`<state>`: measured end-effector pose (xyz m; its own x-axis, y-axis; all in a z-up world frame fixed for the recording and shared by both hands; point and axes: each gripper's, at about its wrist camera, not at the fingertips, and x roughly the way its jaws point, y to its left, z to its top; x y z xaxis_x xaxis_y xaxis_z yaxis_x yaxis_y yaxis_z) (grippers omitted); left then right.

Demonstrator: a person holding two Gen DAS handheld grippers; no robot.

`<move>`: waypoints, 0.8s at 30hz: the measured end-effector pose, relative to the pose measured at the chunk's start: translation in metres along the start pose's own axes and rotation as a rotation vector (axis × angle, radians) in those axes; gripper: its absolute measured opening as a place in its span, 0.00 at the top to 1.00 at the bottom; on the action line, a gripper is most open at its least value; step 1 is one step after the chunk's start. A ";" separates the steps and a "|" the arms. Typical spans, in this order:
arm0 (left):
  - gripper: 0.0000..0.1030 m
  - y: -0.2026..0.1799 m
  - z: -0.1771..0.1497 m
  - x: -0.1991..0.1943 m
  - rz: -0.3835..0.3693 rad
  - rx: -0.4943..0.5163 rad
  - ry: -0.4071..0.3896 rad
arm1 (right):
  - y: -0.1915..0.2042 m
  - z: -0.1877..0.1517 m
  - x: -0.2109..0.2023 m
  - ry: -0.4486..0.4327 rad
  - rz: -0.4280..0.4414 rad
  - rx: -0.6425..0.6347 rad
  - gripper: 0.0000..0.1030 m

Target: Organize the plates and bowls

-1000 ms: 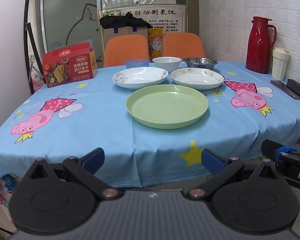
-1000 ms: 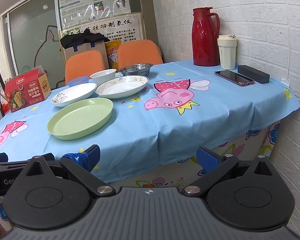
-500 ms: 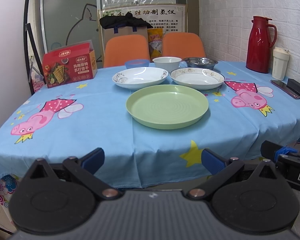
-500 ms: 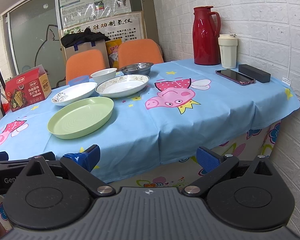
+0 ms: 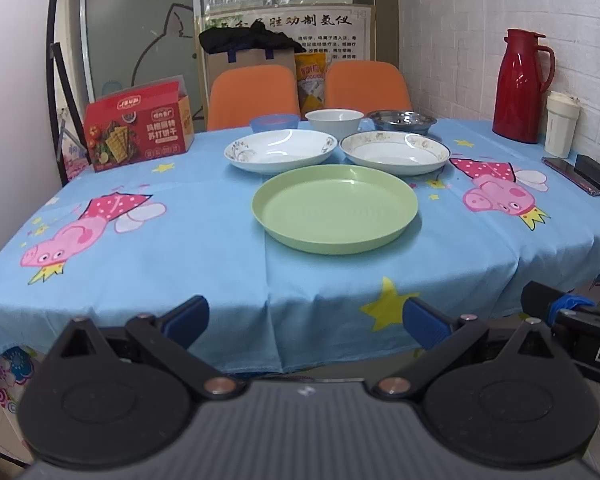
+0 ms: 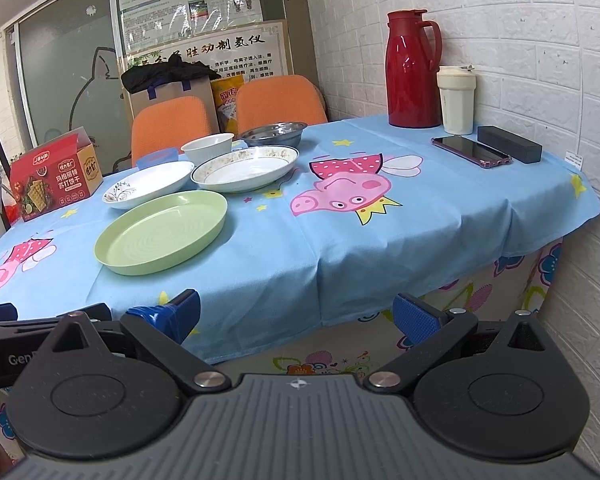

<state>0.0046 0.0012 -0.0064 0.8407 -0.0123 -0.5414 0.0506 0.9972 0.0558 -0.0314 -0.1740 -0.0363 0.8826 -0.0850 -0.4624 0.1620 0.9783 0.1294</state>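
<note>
Both the left gripper and the right gripper hover with jaws spread and empty before the table edge, well short of the green plate, which looks light, stiff plastic, best pinched at its raised near rim, while the two china dishes just behind it look heavier, slippery and breakable.

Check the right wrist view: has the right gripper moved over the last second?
Yes, slightly. The red thermos and the green plate both sit a little higher and further right in the view than a second ago, so the open right gripper has shifted slightly.
</note>
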 end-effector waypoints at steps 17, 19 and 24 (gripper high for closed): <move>0.00 0.015 0.019 0.030 -0.007 -0.010 0.045 | -0.011 -0.001 0.011 0.026 -0.017 -0.002 0.12; 0.00 0.027 0.032 0.040 -0.030 -0.031 0.055 | -0.015 0.003 0.018 0.040 0.008 0.026 0.12; 0.00 0.062 0.068 0.072 0.017 -0.073 0.065 | -0.009 0.026 0.043 0.035 0.118 0.005 0.12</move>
<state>0.1049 0.0567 0.0155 0.8040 0.0069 -0.5946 -0.0047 1.0000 0.0053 0.0163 -0.1912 -0.0342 0.8799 0.0372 -0.4737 0.0604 0.9801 0.1893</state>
